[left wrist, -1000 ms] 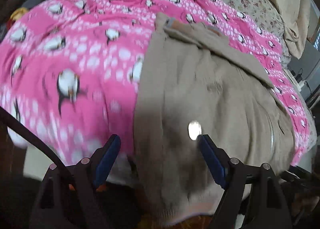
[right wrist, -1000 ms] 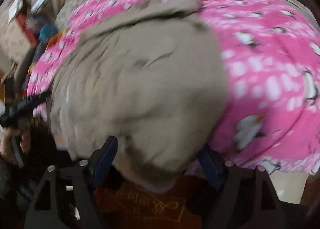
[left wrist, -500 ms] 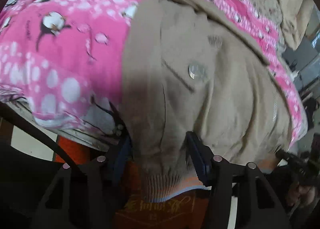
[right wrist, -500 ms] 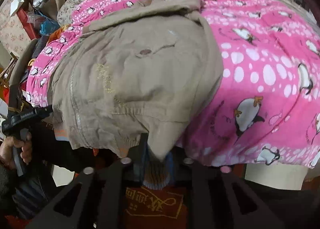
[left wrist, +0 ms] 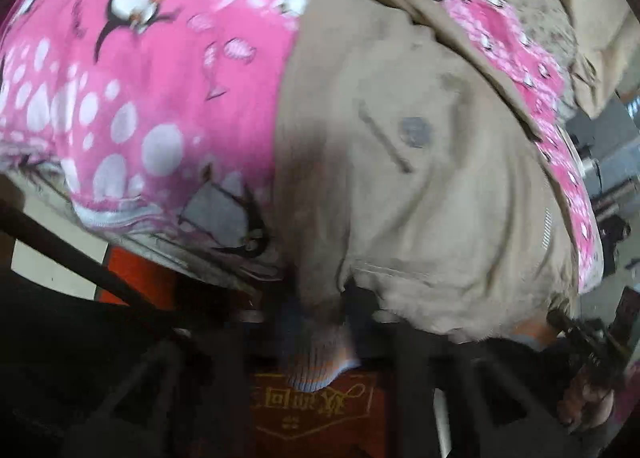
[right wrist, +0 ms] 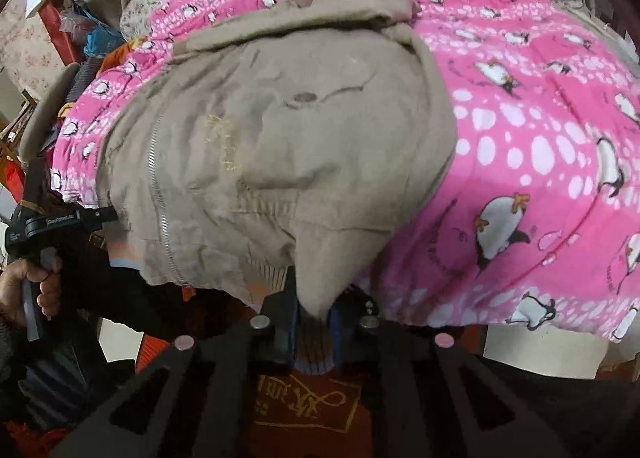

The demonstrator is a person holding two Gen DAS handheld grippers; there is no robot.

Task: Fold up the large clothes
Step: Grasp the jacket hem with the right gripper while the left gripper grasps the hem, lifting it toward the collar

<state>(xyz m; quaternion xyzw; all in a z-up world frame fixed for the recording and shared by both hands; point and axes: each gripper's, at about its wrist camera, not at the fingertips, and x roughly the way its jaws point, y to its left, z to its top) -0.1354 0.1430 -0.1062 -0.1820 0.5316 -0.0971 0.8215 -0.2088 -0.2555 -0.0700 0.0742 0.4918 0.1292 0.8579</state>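
Note:
A beige zip jacket (left wrist: 420, 178) lies on a pink penguin blanket (left wrist: 140, 70), its ribbed hem hanging over the near bed edge. My left gripper (left wrist: 316, 318) is shut on the hem's left corner, the knit cuff (left wrist: 324, 362) hanging between its fingers. In the right wrist view the jacket (right wrist: 280, 138) shows its zipper at the left. My right gripper (right wrist: 314, 322) is shut on the hem's right corner. The left gripper and the hand holding it show there at the left edge (right wrist: 52, 222).
The pink blanket (right wrist: 520, 138) covers the bed to its near edge. A red panel with gold writing (right wrist: 304, 402) is below the bed edge. Clutter and bags (right wrist: 92, 38) stand at the far left. A beige cloth (left wrist: 600, 18) hangs at the far right.
Both grippers moved down to the jacket's hem at the bed edge and closed on it, the right one first, then the left.

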